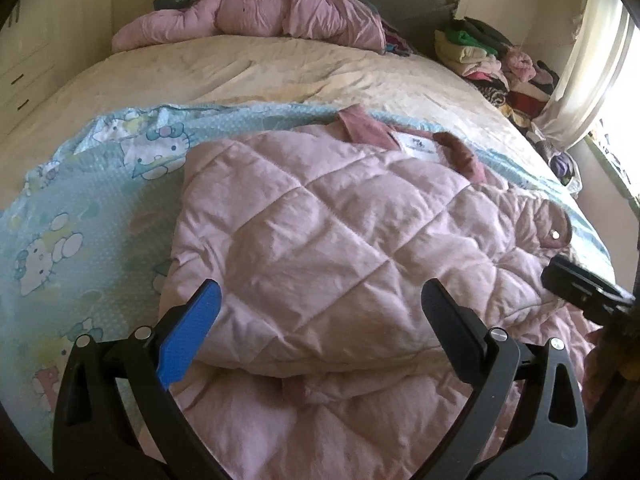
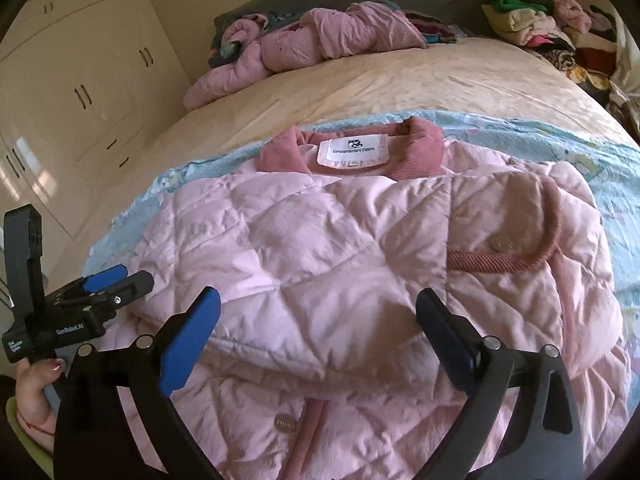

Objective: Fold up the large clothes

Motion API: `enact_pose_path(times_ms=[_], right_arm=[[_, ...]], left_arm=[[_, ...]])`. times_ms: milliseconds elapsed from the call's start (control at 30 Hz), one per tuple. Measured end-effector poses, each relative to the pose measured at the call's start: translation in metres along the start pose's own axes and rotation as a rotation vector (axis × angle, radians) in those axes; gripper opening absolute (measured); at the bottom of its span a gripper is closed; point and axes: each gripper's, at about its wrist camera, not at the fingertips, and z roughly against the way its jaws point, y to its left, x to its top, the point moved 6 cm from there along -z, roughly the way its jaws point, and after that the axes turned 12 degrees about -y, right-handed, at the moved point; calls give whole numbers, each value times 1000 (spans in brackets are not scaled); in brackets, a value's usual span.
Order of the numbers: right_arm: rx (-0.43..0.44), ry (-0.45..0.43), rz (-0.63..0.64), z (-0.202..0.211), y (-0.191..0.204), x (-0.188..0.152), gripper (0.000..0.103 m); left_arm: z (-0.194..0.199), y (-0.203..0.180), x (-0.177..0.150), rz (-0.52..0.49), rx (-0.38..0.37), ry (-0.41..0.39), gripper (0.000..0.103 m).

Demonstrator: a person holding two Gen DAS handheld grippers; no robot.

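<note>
Spread flat on the cartoon-print sheet [image 1: 80,184] for folding: pink quilted jacket [image 2: 320,264], one side already turned in, beneath left gripper [image 1: 320,308] and right gripper [image 2: 318,316], both spread wide, gripping nothing.

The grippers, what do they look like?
Both are black. The left gripper and right gripper each have two wide-set fingers, one with a blue ribbed pad, one dark, joined by silver rivets. The left one's body has white lettering. The hand holding it has painted nails and a red wrist string.
</note>
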Motion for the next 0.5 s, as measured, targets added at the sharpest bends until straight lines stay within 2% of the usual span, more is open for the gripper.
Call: enact_pose_path(times_ms=[500], right_arm=[[0,-68,-86,52,-6,-2,98]], left_arm=[[38,-16,11,-50,21,-67,94]])
